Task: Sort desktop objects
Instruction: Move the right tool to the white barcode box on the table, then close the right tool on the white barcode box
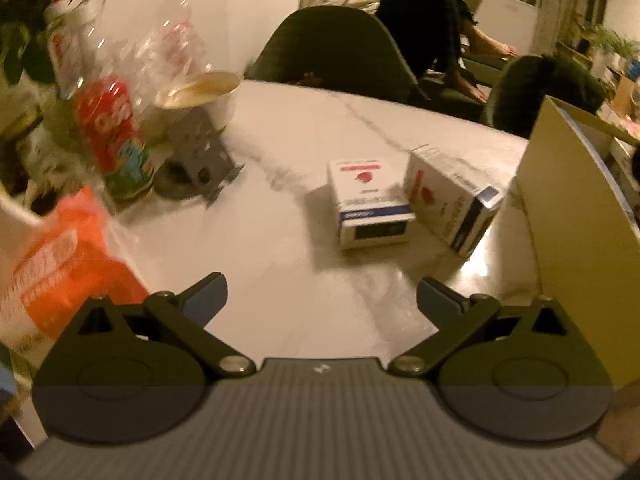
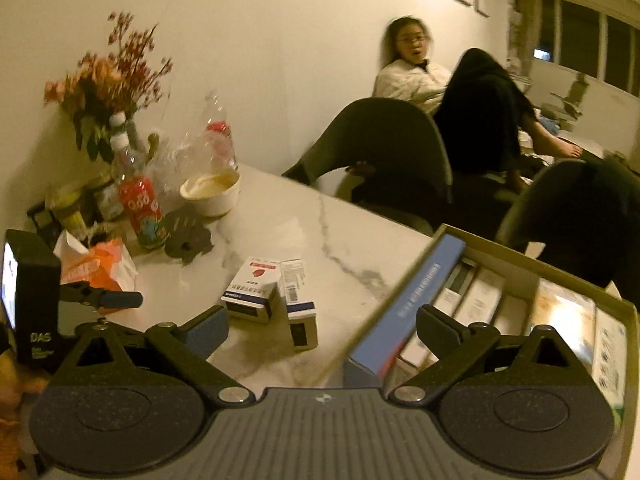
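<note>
Two small white boxes, one [image 1: 370, 204] upright-faced and one [image 1: 450, 204] tipped beside it, touching, lie on the marble desk [image 1: 288, 140] at 12 o'clock of the left gripper [image 1: 322, 300], which tilts downward, spread wide and empty. The right gripper [image 2: 322, 330], likewise wide and empty, hovers by the open cardboard box [image 2: 630, 344] at 3 o'clock, packed with several cartons [image 2: 480, 300]

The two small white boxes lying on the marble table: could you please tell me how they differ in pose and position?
The left box shows its printed top with the red mark squarely, blue-banded end toward the left wrist camera; the right box is turned at an angle and seems tilted. The right box lies nearer the cardboard box; the left box lies farther out on the table. Both are white with red marks and blue ends.
</note>
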`<state>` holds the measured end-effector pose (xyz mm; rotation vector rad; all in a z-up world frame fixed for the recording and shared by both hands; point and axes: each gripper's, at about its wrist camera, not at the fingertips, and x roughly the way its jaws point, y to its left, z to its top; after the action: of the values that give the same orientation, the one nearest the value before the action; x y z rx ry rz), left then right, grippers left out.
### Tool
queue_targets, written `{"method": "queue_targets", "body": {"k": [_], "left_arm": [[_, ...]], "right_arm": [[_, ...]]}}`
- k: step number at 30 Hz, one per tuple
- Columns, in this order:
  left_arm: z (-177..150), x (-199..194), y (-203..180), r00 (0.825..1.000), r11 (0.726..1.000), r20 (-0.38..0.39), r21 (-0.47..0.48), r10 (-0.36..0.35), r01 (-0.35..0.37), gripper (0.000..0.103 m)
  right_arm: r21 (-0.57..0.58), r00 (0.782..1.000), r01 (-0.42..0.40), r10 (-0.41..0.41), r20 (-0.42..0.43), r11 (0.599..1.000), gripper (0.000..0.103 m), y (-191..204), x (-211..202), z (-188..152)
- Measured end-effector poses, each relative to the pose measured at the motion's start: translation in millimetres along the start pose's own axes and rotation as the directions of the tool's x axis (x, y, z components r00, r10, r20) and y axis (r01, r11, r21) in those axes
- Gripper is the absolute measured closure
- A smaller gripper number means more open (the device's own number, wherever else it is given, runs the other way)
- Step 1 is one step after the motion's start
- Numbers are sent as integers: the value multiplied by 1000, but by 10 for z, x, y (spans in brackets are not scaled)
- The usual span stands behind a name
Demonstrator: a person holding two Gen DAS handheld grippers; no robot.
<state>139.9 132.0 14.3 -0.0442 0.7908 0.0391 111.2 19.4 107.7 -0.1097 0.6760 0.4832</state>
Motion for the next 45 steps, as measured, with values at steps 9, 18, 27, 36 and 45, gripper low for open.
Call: {"method": "queue_targets", "body": {"k": [9, 18, 27, 36, 45], "left_arm": [[-195, 87, 185, 999, 997, -33, -75, 10, -13, 0], [-291, 111, 248, 998, 995, -50, -94, 22, -27, 0], [-361, 63, 289, 998, 995, -63, -99, 19, -25, 0], [-374, 42, 271, 998, 994, -66, -104, 5, -12, 0], [-366, 4, 268, 998, 994, -62, -113, 2, -9, 0]], "right_arm": [[-45, 990, 4, -10, -143, 999, 15, 39, 670, 223], [-191, 969, -1, -47, -243, 982, 21, 286, 1154, 235], [-257, 936, -11, -81, -343, 966, 44, 395, 1547, 170], [-322, 911, -6, -127, -392, 947, 55, 464, 1692, 166], [-346, 897, -28, -129, -423, 938, 69, 491, 1752, 166]]}}
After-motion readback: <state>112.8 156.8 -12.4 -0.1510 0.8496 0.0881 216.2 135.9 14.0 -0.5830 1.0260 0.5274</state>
